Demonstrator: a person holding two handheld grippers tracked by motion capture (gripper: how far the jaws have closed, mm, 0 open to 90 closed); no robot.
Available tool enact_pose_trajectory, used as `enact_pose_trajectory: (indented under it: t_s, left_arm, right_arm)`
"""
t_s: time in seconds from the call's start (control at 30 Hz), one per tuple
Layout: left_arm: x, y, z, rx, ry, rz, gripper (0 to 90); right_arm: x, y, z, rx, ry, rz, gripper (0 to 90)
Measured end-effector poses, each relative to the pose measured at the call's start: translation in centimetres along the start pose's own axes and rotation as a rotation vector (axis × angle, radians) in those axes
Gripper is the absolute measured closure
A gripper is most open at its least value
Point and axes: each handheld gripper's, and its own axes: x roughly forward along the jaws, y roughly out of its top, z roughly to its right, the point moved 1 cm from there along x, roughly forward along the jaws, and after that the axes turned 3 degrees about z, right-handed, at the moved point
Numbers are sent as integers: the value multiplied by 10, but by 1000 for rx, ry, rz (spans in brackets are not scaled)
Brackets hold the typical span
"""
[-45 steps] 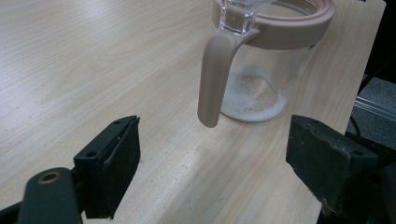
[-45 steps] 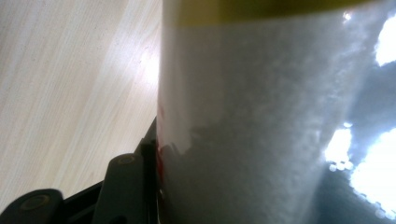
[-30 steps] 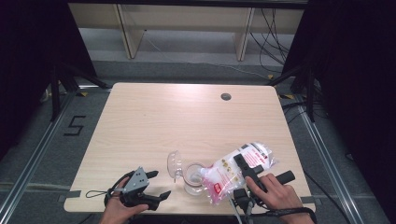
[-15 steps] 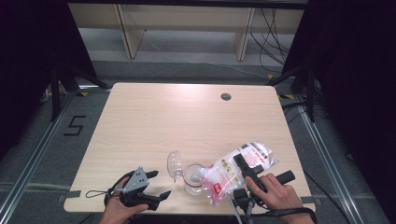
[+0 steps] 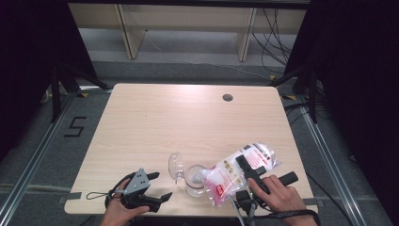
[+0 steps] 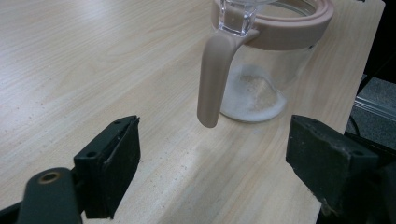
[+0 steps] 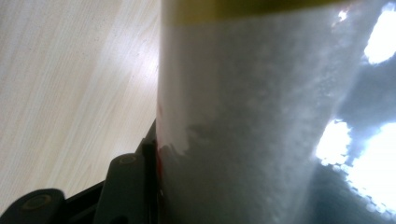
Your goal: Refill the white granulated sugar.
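Jaws clamp bag (image 5: 235, 172), white grains in jar (image 6: 261, 70)

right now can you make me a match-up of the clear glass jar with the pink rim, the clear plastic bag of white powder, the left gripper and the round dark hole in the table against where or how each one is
Things:
1. clear glass jar with a pink rim and handle
2. clear plastic bag of white powder with red print
3. left gripper
4. round dark hole in the light wooden table

States:
A. jaws open, nothing between them
B. far side of the table
C. clamped in the right gripper, tilted toward the jar
D. upright, a little white powder at the bottom

Pairs: 1-D, 2-C, 3-A, 4-B
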Motion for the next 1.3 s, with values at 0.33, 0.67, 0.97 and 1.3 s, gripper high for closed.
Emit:
enact_pose_trajectory:
  t_s: [0.33, 0.67, 0.97, 1.3]
  left_arm:
    - [0, 0, 0, -1, 0, 0, 174]
    - [0, 0, 1, -5, -1, 5, 174]
    - [0, 0, 1, -4, 3, 2, 175]
    - [0, 0, 0, -1, -1, 2, 175]
  right_arm:
    - [0, 0, 1, -15, -2, 7, 516]
    - [0, 1, 0, -7, 6, 1, 517]
    - [0, 0, 1, -16, 7, 8, 518]
    - [0, 0, 0, -16, 10, 0, 519]
